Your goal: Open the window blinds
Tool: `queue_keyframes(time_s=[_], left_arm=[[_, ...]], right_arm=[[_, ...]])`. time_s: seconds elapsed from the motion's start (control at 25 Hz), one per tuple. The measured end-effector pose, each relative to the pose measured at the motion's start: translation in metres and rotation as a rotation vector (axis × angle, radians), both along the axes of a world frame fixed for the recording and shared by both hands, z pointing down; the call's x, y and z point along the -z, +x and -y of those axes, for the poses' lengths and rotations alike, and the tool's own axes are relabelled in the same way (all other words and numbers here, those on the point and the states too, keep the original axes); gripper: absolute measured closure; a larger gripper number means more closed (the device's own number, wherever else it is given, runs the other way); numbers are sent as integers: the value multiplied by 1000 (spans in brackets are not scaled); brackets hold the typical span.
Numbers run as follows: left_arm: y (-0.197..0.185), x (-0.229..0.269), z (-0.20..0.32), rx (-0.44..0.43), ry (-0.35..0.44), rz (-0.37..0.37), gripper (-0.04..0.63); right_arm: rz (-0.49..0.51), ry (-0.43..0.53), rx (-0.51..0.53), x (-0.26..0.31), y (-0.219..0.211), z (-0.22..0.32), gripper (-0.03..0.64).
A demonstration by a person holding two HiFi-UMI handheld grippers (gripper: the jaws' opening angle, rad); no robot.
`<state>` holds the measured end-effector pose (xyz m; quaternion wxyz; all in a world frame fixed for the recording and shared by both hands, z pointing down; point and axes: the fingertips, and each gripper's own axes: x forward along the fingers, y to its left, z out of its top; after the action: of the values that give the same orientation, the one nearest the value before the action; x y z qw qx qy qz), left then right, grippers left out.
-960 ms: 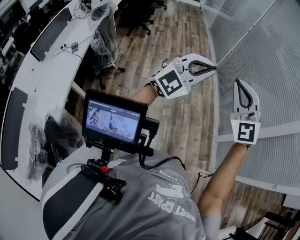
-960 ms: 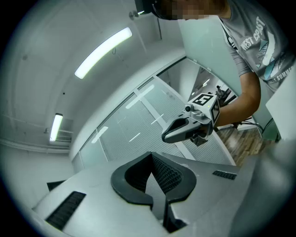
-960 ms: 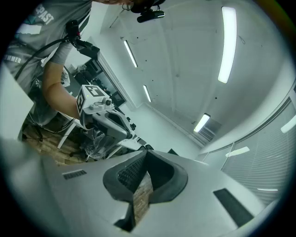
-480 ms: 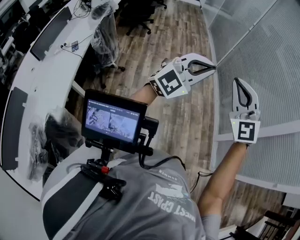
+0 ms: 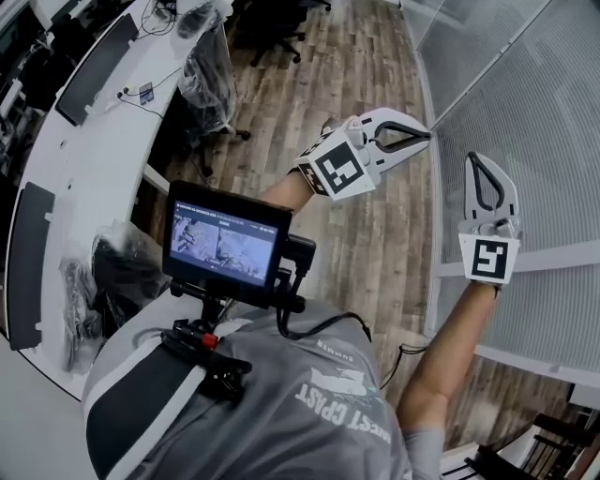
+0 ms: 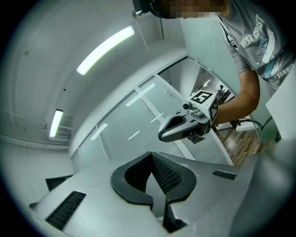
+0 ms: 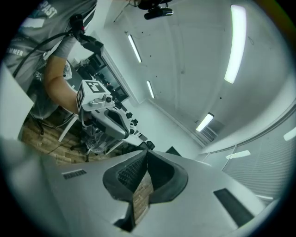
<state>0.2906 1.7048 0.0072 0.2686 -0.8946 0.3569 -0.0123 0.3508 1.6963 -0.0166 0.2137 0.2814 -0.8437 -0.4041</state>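
At the window wall, white slatted blinds (image 5: 534, 84) hang lowered over the glass panes. White plastic two-jaw left gripper (image 5: 424, 135) sits at their left edge, jaws pressed together with nothing between them. Matching right gripper (image 5: 476, 159) is in front of the blinds, tips also together, empty; contact with slats not discernible.

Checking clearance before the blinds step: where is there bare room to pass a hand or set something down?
Bare wood floor runs between the plastic-wrapped chair and the blinds. The white desk has a bare stretch between its two black panels. Crowded: the desk's far end, with cables.
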Motion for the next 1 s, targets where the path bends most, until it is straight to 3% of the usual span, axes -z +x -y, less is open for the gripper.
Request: queue_keyframes(time_s=[0.28,0.48,0.64,0.88,1.0], left_arm=[[-33,-16,30,-16,-13,-38,591],[-19,-32,69,-34,-41,-36,591],[2,-48,126,-27,-73,-13,591],[46,-51,263,6,-88,-11,591],[50,-51,288,27,-90,-10,591]], right_arm=[[-31,13,12,-13,-42,23,615],[-20,-17,12,-25,-38,59,615],[-21,-15,21,-35,-19,120,615],[28,-67,59,-47,28,263,615],[24,-64,74,-49,37,289,615]])
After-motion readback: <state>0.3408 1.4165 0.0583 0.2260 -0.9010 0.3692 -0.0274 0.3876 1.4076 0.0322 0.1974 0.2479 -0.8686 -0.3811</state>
